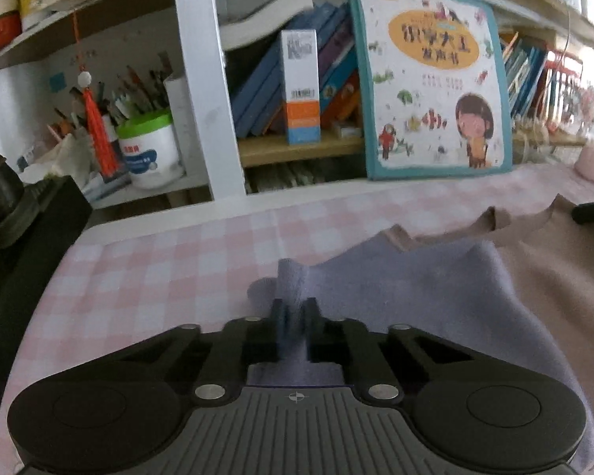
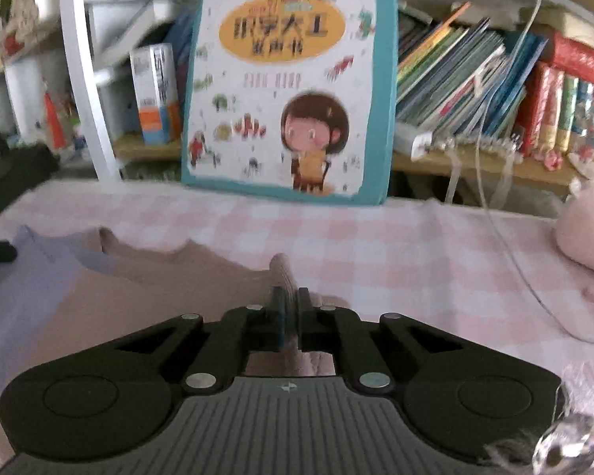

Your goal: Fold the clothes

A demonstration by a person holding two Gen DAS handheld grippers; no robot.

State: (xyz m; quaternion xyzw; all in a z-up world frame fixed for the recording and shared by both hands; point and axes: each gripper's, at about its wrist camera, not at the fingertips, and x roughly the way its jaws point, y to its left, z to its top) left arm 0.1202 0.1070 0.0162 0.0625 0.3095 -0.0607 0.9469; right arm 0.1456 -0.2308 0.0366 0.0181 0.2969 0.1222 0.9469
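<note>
Both tongs are clamped tight! The left gripper (image 1: 293, 310) pinches a fold of the garment's (image 1: 435, 277) lavender part, the right gripper (image 2: 291, 303) its tan part, each holding cloth up over the pink checked tablecloth (image 2: 376, 237). The rest drapes across the table, neckline toward the picture book (image 2: 289, 79). Blurry, but both pinches look thin: uneven pulling could slip one corner free and skew the fold.
</note>
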